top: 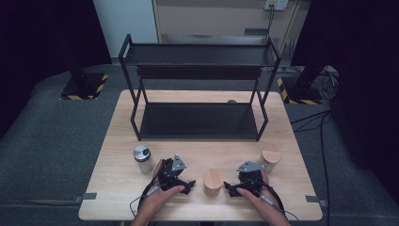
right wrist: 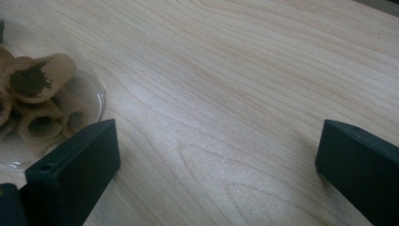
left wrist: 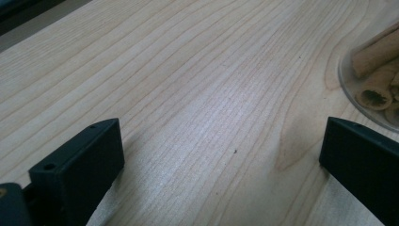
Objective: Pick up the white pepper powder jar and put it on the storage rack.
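Three jars stand on the wooden table [top: 117, 141]. One has a metal lid [top: 142, 157] at the left, and a wooden-lidded jar [top: 270, 157] is at the right. Between my hands stands another wooden-lidded jar [top: 212, 181]. My left gripper [top: 189, 185] rests on the table just left of that middle jar, apart from it. My right gripper [top: 228, 187] rests just right of it. The left gripper [left wrist: 221, 141] is open over bare wood, the glass jar of rolled wafers [left wrist: 376, 89] at its right. The right gripper [right wrist: 219, 141] is open too, the same jar [right wrist: 42, 103] at its left.
A black two-tier metal rack [top: 200, 75] stands at the back half of the table, both shelves bare. The table sits on grey carpet with cables [top: 320, 122] at the right. Bare wood lies between the rack and the jars.
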{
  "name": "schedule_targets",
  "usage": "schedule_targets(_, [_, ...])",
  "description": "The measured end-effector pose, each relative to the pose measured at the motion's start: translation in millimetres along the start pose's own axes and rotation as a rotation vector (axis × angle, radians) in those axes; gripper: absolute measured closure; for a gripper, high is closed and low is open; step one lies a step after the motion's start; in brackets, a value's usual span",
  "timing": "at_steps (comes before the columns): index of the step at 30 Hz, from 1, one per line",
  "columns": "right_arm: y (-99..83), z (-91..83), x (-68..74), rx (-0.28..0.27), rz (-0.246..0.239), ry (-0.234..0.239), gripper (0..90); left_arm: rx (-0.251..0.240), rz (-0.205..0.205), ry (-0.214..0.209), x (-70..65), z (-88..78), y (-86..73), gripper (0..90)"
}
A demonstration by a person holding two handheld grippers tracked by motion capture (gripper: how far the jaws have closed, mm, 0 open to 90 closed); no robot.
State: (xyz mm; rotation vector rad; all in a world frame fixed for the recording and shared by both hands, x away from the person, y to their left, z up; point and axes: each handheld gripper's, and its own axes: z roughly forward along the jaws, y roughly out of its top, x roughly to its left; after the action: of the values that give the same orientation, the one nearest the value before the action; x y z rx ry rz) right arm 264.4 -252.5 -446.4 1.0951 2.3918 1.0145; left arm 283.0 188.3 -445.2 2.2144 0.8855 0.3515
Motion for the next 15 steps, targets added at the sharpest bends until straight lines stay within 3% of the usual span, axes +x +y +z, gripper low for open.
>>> schedule_targets(15, [-0.2,-0.1,0.7,-0.001,0.003,-0.003,0.4,0.001,0.006,-0.004,0.8,0.1,1.1,0.0])
